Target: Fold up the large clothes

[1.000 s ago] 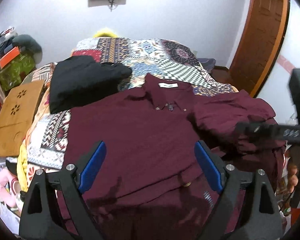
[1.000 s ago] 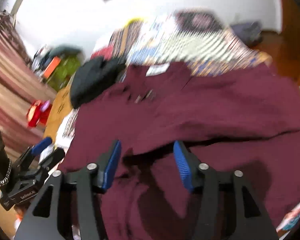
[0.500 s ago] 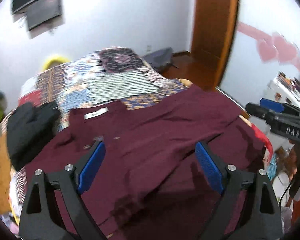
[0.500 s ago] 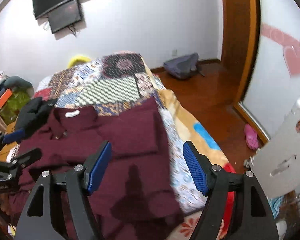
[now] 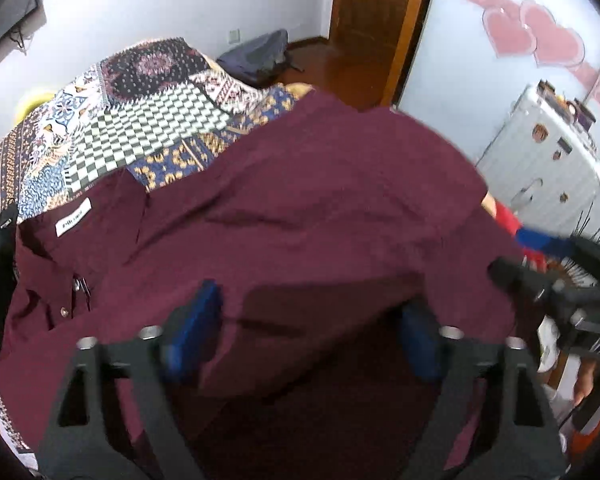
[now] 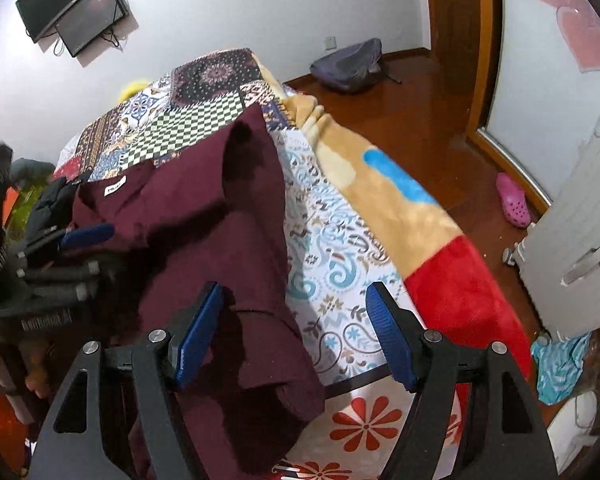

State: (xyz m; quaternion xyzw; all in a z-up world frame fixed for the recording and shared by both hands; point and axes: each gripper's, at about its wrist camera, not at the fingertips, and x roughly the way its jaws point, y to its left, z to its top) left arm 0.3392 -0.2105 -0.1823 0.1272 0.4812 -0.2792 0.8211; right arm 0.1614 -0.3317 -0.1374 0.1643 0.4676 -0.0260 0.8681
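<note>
A large maroon shirt (image 5: 300, 216) lies on the patterned bed, collar with white label (image 5: 73, 222) at the left. My left gripper (image 5: 312, 332) is open and hovers low over the shirt's lower part. My right gripper (image 6: 296, 336) is open over the shirt's right edge (image 6: 228, 240), with its left finger (image 6: 196, 336) above the cloth and its right finger above the blanket. Each gripper shows in the other's view: the right one at the right edge (image 5: 556, 264), the left one at the left (image 6: 68, 256).
A patchwork quilt (image 5: 148, 120) covers the bed; blankets (image 6: 380, 208) hang off its right side. A black garment (image 6: 48, 204) lies left of the collar. A white suitcase (image 6: 580, 248), a pink slipper (image 6: 512, 200) and a grey bag (image 6: 348, 64) stand on the wooden floor.
Both cameras have swung to the right and lower toward the shirt's right side. The shirt's right sleeve area now lies spread toward the bed's edge.
</note>
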